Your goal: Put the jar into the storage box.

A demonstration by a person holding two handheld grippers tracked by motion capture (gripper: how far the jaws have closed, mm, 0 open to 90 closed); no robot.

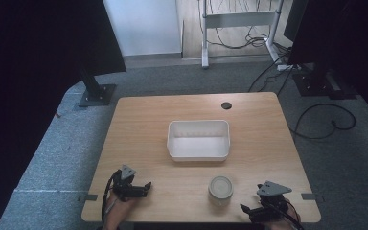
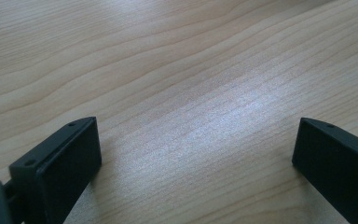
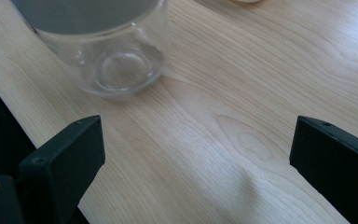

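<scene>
A clear glass jar (image 1: 220, 188) with a pale round top stands near the table's front edge, right of centre. In the right gripper view the jar (image 3: 109, 56) sits ahead and to the left of the jaws, apart from them. My right gripper (image 1: 245, 210) rests at the front right corner, and my right gripper (image 3: 196, 140) is open over bare wood. My left gripper (image 1: 144, 187) lies at the front left, pointing right. The jaws of my left gripper (image 2: 196, 140) stand wide open with nothing between them. A white rectangular bin (image 1: 173, 143) sits empty mid-table.
The wooden table (image 1: 139, 124) has a dark cable hole (image 1: 226, 105) near its far edge. The table's front edge (image 3: 9, 98) runs close to my right gripper's left jaw. Stands, a desk frame and cables occupy the floor beyond.
</scene>
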